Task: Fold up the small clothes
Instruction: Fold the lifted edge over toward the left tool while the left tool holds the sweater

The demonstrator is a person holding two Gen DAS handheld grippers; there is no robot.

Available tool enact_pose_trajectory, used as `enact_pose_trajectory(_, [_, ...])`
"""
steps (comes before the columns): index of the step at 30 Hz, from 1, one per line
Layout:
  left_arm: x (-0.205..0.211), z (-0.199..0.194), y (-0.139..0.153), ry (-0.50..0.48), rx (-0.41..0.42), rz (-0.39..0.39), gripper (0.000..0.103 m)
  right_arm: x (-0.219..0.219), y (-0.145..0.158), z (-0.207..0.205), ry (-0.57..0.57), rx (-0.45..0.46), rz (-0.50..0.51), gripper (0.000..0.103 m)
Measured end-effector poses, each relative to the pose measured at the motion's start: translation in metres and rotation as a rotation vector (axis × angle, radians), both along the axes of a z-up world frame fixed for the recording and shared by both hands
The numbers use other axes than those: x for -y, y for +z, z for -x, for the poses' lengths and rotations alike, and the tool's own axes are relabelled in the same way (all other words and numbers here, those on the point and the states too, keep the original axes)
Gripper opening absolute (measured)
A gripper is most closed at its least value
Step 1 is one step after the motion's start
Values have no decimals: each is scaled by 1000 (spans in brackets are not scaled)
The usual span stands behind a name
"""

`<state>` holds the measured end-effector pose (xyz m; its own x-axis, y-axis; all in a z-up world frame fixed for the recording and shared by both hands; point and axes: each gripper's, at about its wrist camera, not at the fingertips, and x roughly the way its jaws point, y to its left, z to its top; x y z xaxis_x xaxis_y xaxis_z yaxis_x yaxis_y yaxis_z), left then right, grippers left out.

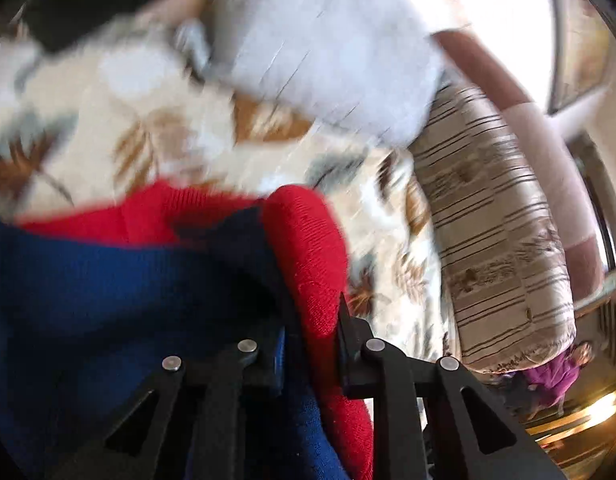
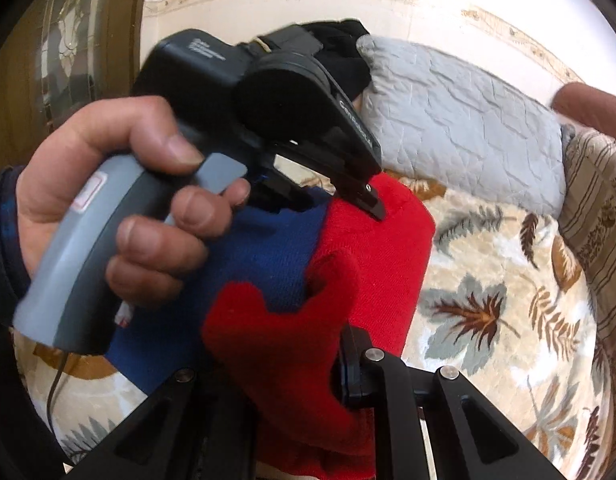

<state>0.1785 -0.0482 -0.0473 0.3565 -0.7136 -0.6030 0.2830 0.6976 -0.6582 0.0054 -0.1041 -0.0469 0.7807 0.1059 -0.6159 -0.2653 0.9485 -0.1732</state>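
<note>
Knitwear in red and blue, a small garment [image 2: 347, 264], hangs bunched between both tools above the patterned bed [image 2: 487, 300]. At nine o'clock in the right wrist view, the left hand [image 2: 108, 208] squeezes its handle; the left gripper [image 1: 308, 344] is clenched on the cloth's far edge. The right gripper [image 2: 268, 376], at six o'clock, pinches the near red fold. Judgement: keep both edges level and taut, then lower flat.

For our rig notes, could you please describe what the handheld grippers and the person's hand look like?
The left gripper has a grey pistol handle, a black body with white lettering, a round black housing and a thin dark cable. The right gripper shows black linkage arms with silver pins. The left hand is bare, with a dark sleeve.
</note>
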Motion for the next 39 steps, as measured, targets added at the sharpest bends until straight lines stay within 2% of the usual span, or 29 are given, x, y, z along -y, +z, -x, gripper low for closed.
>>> enact_pose_trajectory(3, [-27,28,34,11,175,-50,20,-21,17,11,57,54,10,17])
enact_pose_trajectory(5, [-58,34,28,44,201,-116,21,-43,14,8,108,39,5,17])
enact_pose_trajectory(6, [-69,31,19,66,179,-146,21,-52,6,2,129,7,1,17])
enact_pose_trajectory(9, [-101,18,-38,153,-8,-280,17,-81,-41,-23,178,-162,16,17])
enact_pose_trajectory(10, [-109,19,-52,168,-35,-280,18,-86,-48,-23,185,-172,27,17])
enact_pose_trajectory(11, [-112,21,-50,177,-22,-245,17,-94,-47,-18,187,-139,60,17])
enact_pose_trajectory(12, [-113,23,-42,185,-5,-238,16,-95,-41,-17,192,-139,46,17])
enact_pose_trajectory(13, [-111,25,-30,183,35,-245,16,-94,-33,-17,190,-138,16,17])
enact_pose_trajectory(18, [-120,39,30,172,232,-210,15,-98,20,-9,187,-18,-51,16])
enact_pose_trajectory(20, [-130,45,34,177,276,-255,15,-108,21,-8,201,-6,-67,16])
enact_pose_trajectory(22, [-145,42,11,196,208,-290,16,-117,4,-14,213,-45,-63,17])
enact_pose_trajectory(24, [-159,34,-31,220,73,-340,16,-130,-32,-27,231,-153,-47,17])
enact_pose_trajectory(25, [-162,35,-44,228,48,-347,16,-132,-45,-30,232,-188,-48,17])
enact_pose_trajectory(27, [-165,42,-35,245,89,-304,16,-133,-41,-24,235,-151,-41,17])
enact_pose_trajectory(32, [-155,45,14,241,251,-297,15,-128,3,-20,215,-49,-108,17])
enact_pose_trajectory(33, [-155,44,15,247,257,-308,15,-130,2,-22,215,-55,-111,18])
enact_pose_trajectory(35, [-159,37,-6,246,203,-367,16,-135,-15,-29,230,-108,-108,21])
enact_pose_trajectory(36, [-164,31,-30,260,128,-408,21,-138,-34,-32,251,-156,-107,24])
enact_pose_trajectory(37, [-172,31,-47,285,72,-413,41,-143,-51,-41,275,-196,-92,32])
enact_pose_trajectory(38, [-181,36,-54,319,64,-389,49,-143,-56,-37,293,-165,-78,33])
enact_pose_trajectory(39, [-189,42,-53,345,66,-352,53,-142,-52,-25,320,-107,-65,36])
